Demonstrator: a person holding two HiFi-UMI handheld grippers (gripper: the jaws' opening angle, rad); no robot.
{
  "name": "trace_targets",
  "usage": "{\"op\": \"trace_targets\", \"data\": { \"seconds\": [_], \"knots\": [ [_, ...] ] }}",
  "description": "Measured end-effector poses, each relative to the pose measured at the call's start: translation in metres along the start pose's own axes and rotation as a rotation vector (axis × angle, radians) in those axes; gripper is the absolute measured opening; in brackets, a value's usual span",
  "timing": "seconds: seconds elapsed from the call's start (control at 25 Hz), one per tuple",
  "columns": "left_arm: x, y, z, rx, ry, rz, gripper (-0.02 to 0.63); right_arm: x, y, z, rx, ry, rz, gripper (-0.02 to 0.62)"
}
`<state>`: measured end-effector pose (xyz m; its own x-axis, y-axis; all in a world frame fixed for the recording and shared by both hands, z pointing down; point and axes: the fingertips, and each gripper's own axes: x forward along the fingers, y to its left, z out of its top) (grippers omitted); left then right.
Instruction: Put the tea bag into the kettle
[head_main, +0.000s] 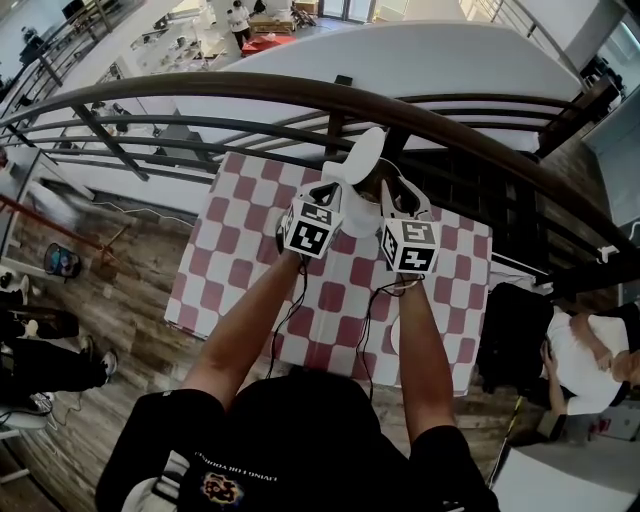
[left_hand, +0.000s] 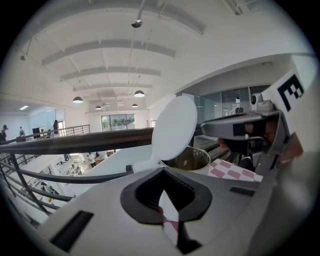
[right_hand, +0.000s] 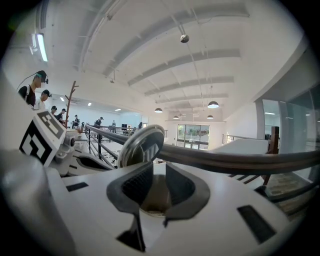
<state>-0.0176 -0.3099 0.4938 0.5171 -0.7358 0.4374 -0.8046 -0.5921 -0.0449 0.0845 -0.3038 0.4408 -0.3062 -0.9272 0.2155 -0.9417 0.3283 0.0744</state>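
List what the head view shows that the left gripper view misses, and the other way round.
Head view only: the person's forearms, the wooden floor and a seated person at the right.
Left gripper view only: the shiny inside of the kettle, ceiling lamps, and the left gripper, its jaws apart with nothing between them.
Both: the kettle's raised white lid, the checked cloth, the railing and the right gripper.

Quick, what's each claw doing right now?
Left claw: open, nothing between the jaws.
Right claw: open, nothing held.
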Motion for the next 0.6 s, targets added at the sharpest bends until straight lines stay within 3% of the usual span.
{"op": "trace_targets", "data": {
  "seconds": [0.08, 0.12, 0.32, 0.6],
  "knots": [
    [-0.004, 0.003, 0.001, -0.001, -0.005, 0.005, 0.0, -0.003, 0.001, 0.021, -0.016, -0.047, 0.001, 0.064],
    [-0.005, 0.004, 0.002, -0.001, -0.009, 0.008, -0.002, -0.005, 0.003, 0.032, -0.023, -0.076, 0.007, 0.015],
    [-0.013, 0.009, 0.006, -0.003, -0.023, 0.022, -0.002, -0.01, 0.016, 0.076, -0.048, -0.178, 0.055, 0.012],
    [-0.018, 0.014, 0.004, -0.013, -0.023, 0.032, 0.0, 0.004, 0.03, 0.086, -0.077, -0.146, 0.092, 0.012]
  ]
}}
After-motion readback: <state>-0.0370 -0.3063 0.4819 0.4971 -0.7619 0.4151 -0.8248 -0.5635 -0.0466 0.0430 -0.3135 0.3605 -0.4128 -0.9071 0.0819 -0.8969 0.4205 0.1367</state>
